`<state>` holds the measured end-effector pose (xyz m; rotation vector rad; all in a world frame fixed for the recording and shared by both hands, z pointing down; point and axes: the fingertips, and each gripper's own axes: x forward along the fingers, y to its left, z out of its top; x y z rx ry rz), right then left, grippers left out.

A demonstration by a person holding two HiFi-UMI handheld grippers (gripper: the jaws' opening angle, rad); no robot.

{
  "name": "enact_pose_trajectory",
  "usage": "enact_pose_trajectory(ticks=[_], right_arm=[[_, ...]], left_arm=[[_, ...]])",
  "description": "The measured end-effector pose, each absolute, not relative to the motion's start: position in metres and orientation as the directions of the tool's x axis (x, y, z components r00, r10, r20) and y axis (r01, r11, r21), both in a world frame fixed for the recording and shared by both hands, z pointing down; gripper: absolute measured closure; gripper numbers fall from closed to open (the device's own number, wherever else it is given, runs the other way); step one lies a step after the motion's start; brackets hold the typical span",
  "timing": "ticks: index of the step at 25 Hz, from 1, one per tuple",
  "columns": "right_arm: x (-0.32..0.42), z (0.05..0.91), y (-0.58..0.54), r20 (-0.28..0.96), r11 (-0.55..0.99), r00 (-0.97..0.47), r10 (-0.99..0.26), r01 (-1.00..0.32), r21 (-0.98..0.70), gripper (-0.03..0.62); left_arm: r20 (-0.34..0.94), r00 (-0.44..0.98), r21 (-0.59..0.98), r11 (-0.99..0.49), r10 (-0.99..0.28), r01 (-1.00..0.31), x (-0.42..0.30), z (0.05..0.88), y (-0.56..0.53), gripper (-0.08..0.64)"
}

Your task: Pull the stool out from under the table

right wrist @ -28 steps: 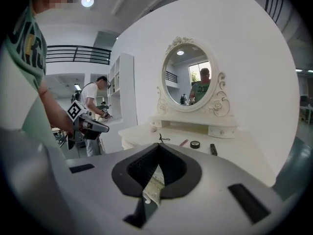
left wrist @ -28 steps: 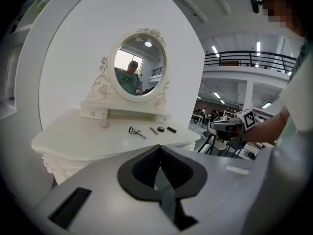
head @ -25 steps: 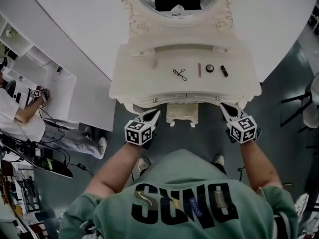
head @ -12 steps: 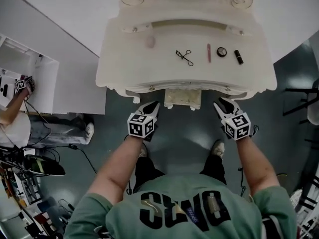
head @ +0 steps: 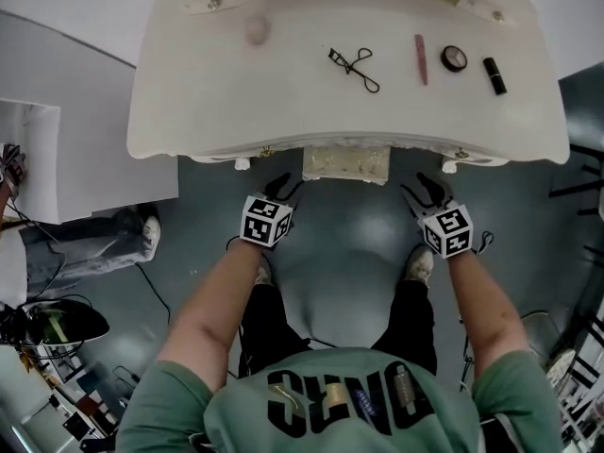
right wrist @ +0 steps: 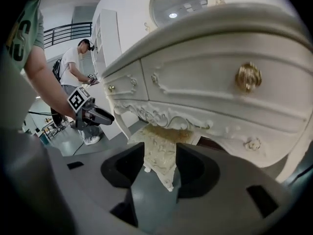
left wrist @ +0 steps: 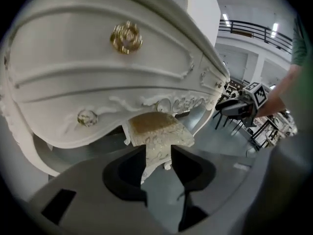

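Stool [head: 344, 163] is tucked under the desk [head: 283, 102] at centre front, only its ornate edge showing. Left tongs [head: 282, 188] and right tongs [head: 422, 191] are low on either side, both opening, gripping nothing. Stool shows ahead through each gap. Shirt [head: 283, 432] print: big dark letters, can't read reliably.

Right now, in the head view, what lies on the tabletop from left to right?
First a small pinkish round item → eyelash curler → pink stick → round compact → black lipstick tube.
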<state>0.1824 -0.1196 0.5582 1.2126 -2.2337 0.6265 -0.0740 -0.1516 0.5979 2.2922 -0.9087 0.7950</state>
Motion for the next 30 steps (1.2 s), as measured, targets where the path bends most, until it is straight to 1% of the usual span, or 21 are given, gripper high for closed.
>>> enact_pose_trajectory(ticks=[5, 10, 15, 18, 24, 27, 30], right_arm=[[0.183, 0.633, -0.12, 0.66, 0.453, -0.444, -0.606, -0.875, -0.172, 0.368], [0.173, 0.695, -0.12, 0.675, 0.46, -0.441, -0.592, -0.872, -0.167, 0.317], [0.16, 0.745, -0.12, 0.708, 0.487, -0.441, -0.552, -0.859, -0.156, 0.263], [0.155, 0.766, -0.126, 0.726, 0.501, -0.426, -0.54, -0.855, -0.129, 0.237], [0.147, 0.787, -0.142, 0.74, 0.499, -0.402, -0.539, -0.86, -0.105, 0.236], [0.136, 0.79, -0.149, 0.739, 0.51, -0.416, -0.53, -0.853, -0.114, 0.238], [0.133, 0.793, -0.15, 0.738, 0.509, -0.418, -0.53, -0.853, -0.117, 0.237]], left_arm=[[0.724, 0.589, 0.256, -0.652, -0.359, -0.713, -0.072, 0.673, -0.149, 0.324], [0.743, 0.584, 0.24, -0.683, -0.328, -0.69, -0.069, 0.732, -0.154, 0.28], [0.757, 0.592, 0.234, -0.731, -0.276, -0.641, -0.061, 0.77, -0.15, 0.245], [0.768, 0.58, 0.215, -0.741, -0.274, -0.636, -0.06, 0.79, -0.152, 0.239], [0.77, 0.557, 0.183, -0.729, -0.31, -0.66, -0.053, 0.813, -0.167, 0.239], [0.78, 0.546, 0.146, -0.76, -0.305, -0.633, -0.045, 0.817, -0.169, 0.239], [0.778, 0.552, 0.134, -0.779, -0.3, -0.612, -0.039, 0.818, -0.168, 0.255]])
